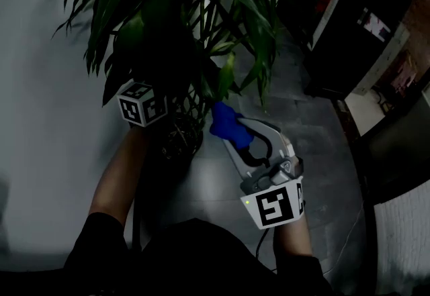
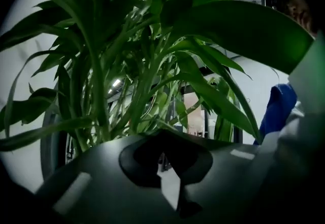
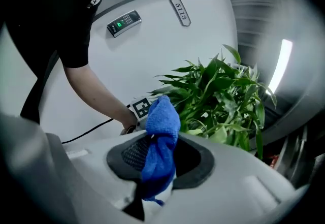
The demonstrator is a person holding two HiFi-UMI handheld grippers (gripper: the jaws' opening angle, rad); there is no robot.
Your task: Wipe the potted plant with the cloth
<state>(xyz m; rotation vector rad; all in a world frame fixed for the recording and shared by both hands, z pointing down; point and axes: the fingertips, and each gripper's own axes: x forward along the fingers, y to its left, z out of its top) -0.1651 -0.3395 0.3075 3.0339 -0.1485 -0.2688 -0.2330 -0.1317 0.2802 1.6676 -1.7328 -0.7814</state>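
Observation:
The potted plant (image 1: 201,13) fills the top of the head view, its long green leaves hanging over a dark pot (image 1: 180,137). My right gripper (image 1: 228,128) is shut on a blue cloth (image 1: 227,123), which touches the lower leaves on the plant's right side. In the right gripper view the cloth (image 3: 161,126) hangs bunched between the jaws of the right gripper (image 3: 160,141), with the plant (image 3: 218,96) just beyond. Only the left gripper's marker cube (image 1: 142,103) shows; its jaws are hidden in the foliage. The left gripper (image 2: 163,141) looks shut beneath the stalks (image 2: 142,65). Whether it pinches one I cannot tell.
A pale wall (image 1: 40,120) runs close along the plant's left. Grey floor tiles (image 1: 316,154) lie to the right, bounded by dark furniture (image 1: 363,33). A cable (image 1: 349,234) trails on the floor near my right arm. A keypad (image 3: 124,21) sits on the white wall.

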